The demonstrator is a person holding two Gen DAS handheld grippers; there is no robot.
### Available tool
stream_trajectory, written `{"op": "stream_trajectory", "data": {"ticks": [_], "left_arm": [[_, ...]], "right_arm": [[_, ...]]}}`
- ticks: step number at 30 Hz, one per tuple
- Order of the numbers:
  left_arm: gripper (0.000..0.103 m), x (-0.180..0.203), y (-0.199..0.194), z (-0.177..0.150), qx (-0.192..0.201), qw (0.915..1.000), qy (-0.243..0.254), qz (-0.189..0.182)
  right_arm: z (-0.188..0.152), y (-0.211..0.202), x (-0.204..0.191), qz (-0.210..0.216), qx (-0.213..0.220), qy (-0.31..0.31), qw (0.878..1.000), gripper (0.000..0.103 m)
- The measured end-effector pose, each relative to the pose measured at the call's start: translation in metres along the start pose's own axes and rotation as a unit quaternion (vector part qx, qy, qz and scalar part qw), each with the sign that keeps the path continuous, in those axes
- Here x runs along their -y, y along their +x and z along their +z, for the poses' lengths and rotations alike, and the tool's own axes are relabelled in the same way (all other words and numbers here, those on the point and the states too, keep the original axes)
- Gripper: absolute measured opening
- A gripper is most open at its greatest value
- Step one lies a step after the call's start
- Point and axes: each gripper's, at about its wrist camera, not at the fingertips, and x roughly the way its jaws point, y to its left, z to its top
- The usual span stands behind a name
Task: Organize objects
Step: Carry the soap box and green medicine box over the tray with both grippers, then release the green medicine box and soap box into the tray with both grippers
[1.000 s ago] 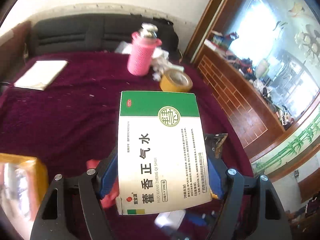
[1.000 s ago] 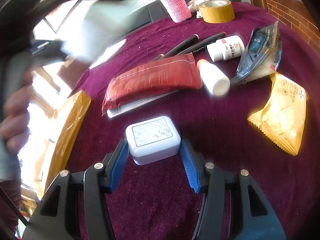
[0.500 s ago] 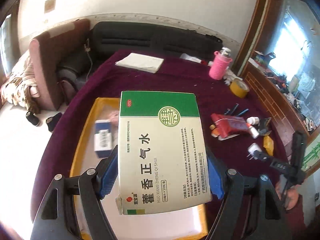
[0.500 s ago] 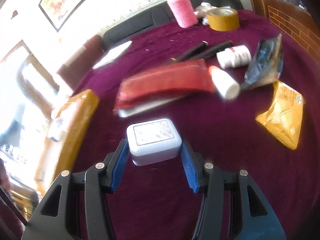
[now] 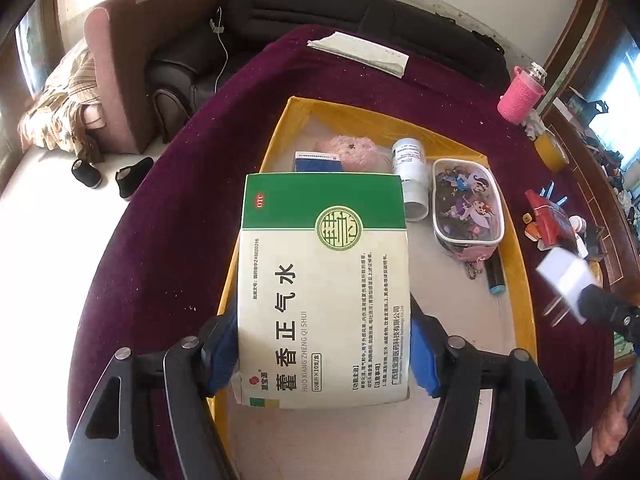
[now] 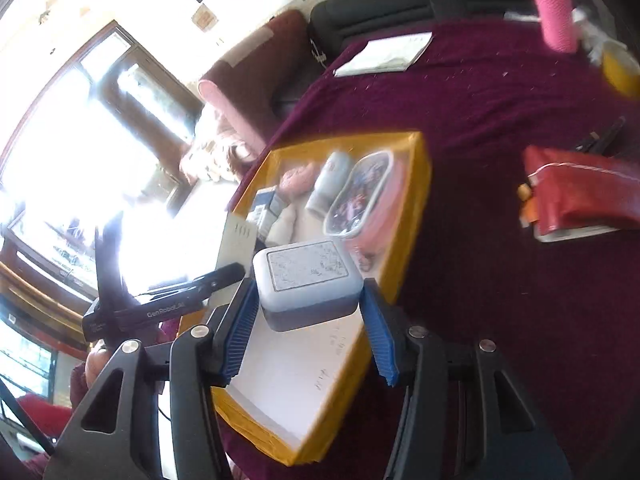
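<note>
My left gripper (image 5: 322, 354) is shut on a green-and-white medicine box (image 5: 324, 288) and holds it above the yellow tray (image 5: 520, 280). The tray holds a cartoon pencil case (image 5: 466, 208), a white bottle (image 5: 410, 168), a blue box (image 5: 318, 161) and a pink fluffy thing (image 5: 354, 150). My right gripper (image 6: 308, 320) is shut on a pale blue-grey case (image 6: 306, 280) and holds it over the tray's (image 6: 414, 184) near edge. The right gripper with its case shows blurred at the right of the left wrist view (image 5: 568, 280).
On the maroon tablecloth (image 5: 180, 220) lie a red pouch (image 6: 584, 192), a pink-sleeved bottle (image 5: 520, 96), a yellow tape roll (image 5: 552, 152) and a white booklet (image 5: 360, 52). A dark sofa (image 5: 360, 12) and a pink armchair (image 5: 132, 60) stand beyond the table.
Both grippers have swung left over the yellow tray with their loads. The left gripper has come lower and closer to the tray. The right gripper has left the red pouch area.
</note>
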Motion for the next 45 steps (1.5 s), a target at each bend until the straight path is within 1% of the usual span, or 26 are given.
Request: {"op": "stream_trajectory", "data": {"ticks": [3, 5, 7, 11, 13, 15, 17, 21, 24, 26, 27, 29, 31, 32, 34, 35, 36, 37, 38, 40, 42, 45], "left_arm": [[0.066, 0.002, 0.007, 0.01, -0.005, 0.9999, 0.012, 0.011], [0.066, 0.004, 0.01, 0.01, 0.011, 0.9994, 0.028, 0.019], [0.066, 0.002, 0.007, 0.009, 0.024, 0.9993, 0.026, 0.005], [0.067, -0.008, -0.007, 0.0, 0.007, 0.9997, 0.011, -0.023], [0.067, -0.014, -0.017, -0.007, 0.009, 0.9996, 0.013, -0.022], [0.068, -0.021, -0.022, -0.01, 0.008, 0.999, 0.008, -0.043], [0.068, -0.024, -0.023, -0.012, 0.0, 0.9985, 0.001, -0.055], [0.068, -0.023, -0.028, -0.015, -0.008, 0.9984, 0.003, -0.055], [0.068, -0.025, -0.041, -0.019, 0.001, 0.9984, -0.003, -0.056], [0.068, -0.026, -0.051, -0.025, 0.005, 0.9978, -0.004, -0.065], [0.068, -0.026, -0.054, -0.029, 0.0, 0.9973, -0.004, -0.073], [0.068, -0.021, -0.051, -0.038, -0.025, 0.9959, 0.004, -0.086], [0.068, -0.011, -0.043, -0.044, -0.04, 0.9963, 0.023, -0.073], [0.068, -0.008, -0.035, -0.045, -0.054, 0.996, 0.026, -0.067], [0.069, -0.005, -0.017, -0.043, -0.077, 0.9951, 0.013, -0.06], [0.069, -0.004, -0.008, -0.04, -0.081, 0.9948, 0.008, -0.061], [0.069, -0.002, -0.006, -0.036, -0.07, 0.9965, 0.013, -0.045], [0.069, 0.002, -0.005, -0.03, -0.056, 0.998, 0.018, -0.021], [0.07, 0.004, -0.003, -0.025, -0.049, 0.9985, 0.02, -0.018], [0.07, 0.006, -0.004, -0.019, -0.039, 0.9989, 0.013, -0.021], [0.07, 0.007, -0.009, -0.021, -0.032, 0.9993, 0.004, -0.016], [0.07, 0.007, -0.025, -0.031, -0.022, 0.9997, 0.003, -0.013]], "right_arm": [[0.009, 0.044, -0.009, 0.011, -0.038, 0.019, 0.999, 0.051], [0.018, 0.068, -0.012, 0.006, -0.052, 0.033, 0.998, 0.051], [0.027, 0.088, -0.014, -0.005, -0.06, 0.038, 0.997, 0.051], [0.031, 0.111, -0.017, -0.029, -0.075, 0.04, 0.996, 0.051], [0.03, 0.118, -0.022, -0.044, -0.081, 0.025, 0.995, 0.051], [0.029, 0.122, -0.027, -0.056, -0.079, 0.009, 0.995, 0.052], [0.028, 0.125, -0.033, -0.069, -0.076, -0.008, 0.995, 0.052], [0.032, 0.122, -0.039, -0.085, -0.066, -0.022, 0.994, 0.052], [0.037, 0.103, -0.036, -0.085, -0.043, -0.017, 0.995, 0.052], [0.039, 0.088, -0.035, -0.088, -0.028, -0.02, 0.995, 0.052], [0.039, 0.082, -0.035, -0.088, -0.022, -0.022, 0.996, 0.052], [0.039, 0.069, -0.034, -0.088, -0.011, -0.025, 0.996, 0.052], [0.037, 0.055, -0.031, -0.087, -0.002, -0.027, 0.996, 0.052], [0.036, 0.051, -0.03, -0.085, 0.003, -0.027, 0.996, 0.052], [0.035, 0.044, -0.032, -0.08, 0.016, -0.029, 0.996, 0.053], [0.034, 0.042, -0.034, -0.077, 0.02, -0.027, 0.996, 0.053], [0.032, 0.041, -0.034, -0.072, 0.024, -0.024, 0.997, 0.054], [0.03, 0.038, -0.033, -0.064, 0.027, -0.02, 0.997, 0.054], [0.027, 0.036, -0.032, -0.059, 0.028, -0.016, 0.998, 0.054], [0.021, 0.034, -0.03, -0.053, 0.03, -0.012, 0.998, 0.054], [0.013, 0.026, -0.028, -0.044, 0.036, -0.009, 0.998, 0.054], [0.009, 0.015, -0.021, -0.038, 0.051, -0.003, 0.998, 0.054]]}}
